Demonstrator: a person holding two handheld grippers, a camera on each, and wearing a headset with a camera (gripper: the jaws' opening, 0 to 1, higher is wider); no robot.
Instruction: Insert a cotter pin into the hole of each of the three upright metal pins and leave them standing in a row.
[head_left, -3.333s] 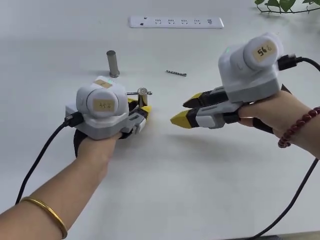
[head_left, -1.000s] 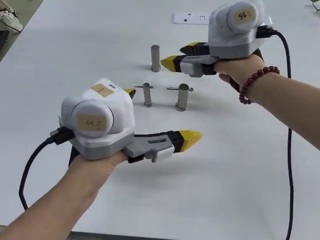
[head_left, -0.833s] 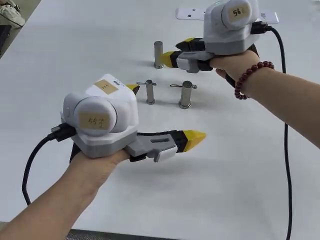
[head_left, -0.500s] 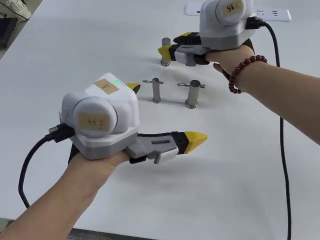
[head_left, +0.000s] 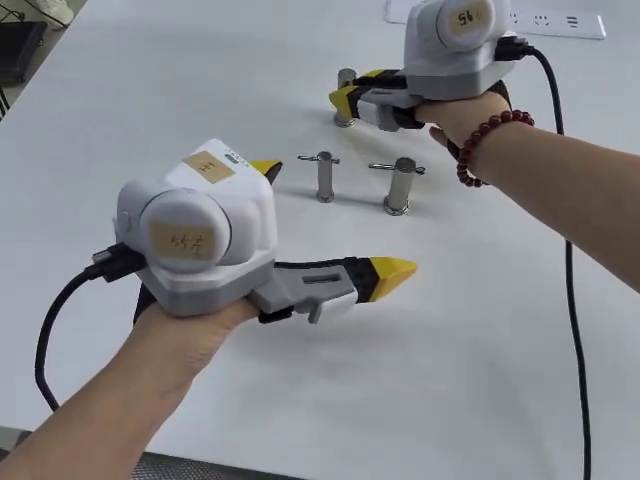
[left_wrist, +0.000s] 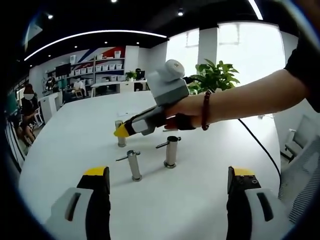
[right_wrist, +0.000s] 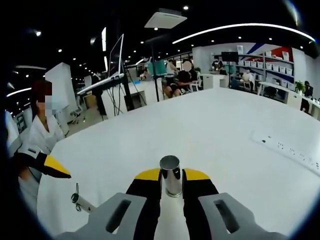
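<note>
Open white table spreads from 3 to 6 o'clock of the left gripper. At its 12 o'clock stand two near pins, a slim gap between them. Beyond, the right gripper, clamped on the far pin, and its forearm bar the way.

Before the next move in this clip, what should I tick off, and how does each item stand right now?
1. Grip: right tongs closed against both sides of the far pin: ok.
2. Far pin upright: ok.
3. Finished pins: front left pin and front right pin upright, a cotter pin through each: ok.
4. Cotter pin through the far pin: not ok, its top looks bare.
5. Three pins in one row: not ok, the far pin stands behind the other two.
6. Free hand: left tongs open and empty: ok.
</note>
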